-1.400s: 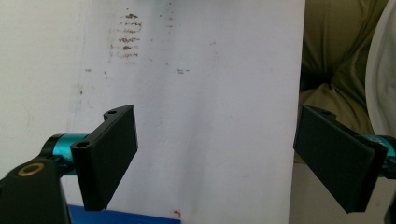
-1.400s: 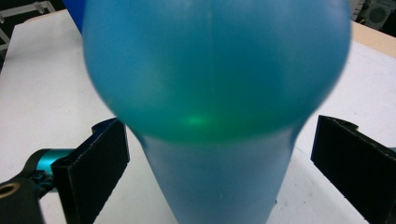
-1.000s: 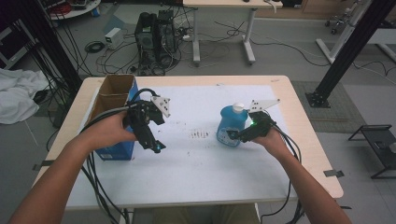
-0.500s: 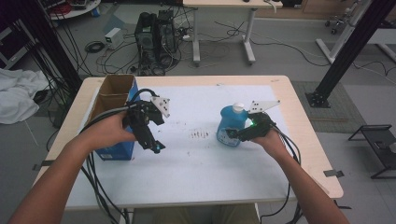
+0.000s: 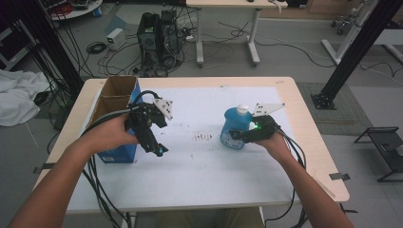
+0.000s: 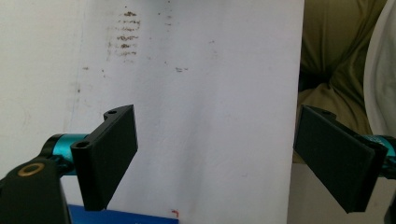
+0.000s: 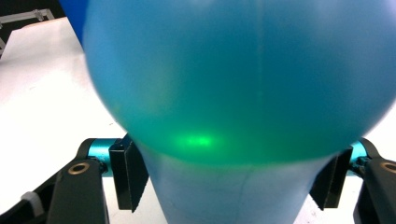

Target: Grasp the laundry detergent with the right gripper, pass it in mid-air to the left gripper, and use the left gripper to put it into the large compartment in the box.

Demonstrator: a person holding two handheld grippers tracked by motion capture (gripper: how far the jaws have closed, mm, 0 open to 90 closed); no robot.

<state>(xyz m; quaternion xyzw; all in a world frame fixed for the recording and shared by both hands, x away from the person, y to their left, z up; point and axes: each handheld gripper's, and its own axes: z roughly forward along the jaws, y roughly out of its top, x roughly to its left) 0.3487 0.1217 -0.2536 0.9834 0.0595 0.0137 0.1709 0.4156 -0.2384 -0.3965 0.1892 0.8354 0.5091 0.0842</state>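
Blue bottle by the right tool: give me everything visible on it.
The blue bottle is translucent blue plastic with a rounded body and a white cap. It stands roughly upright on the white table cover, right of centre. The right tool grips it low on the side facing the person; in the right gripper view the jaws sit against both sides of its narrower part, below the bulging body, where a green light glints. Label and contents cannot be made out.
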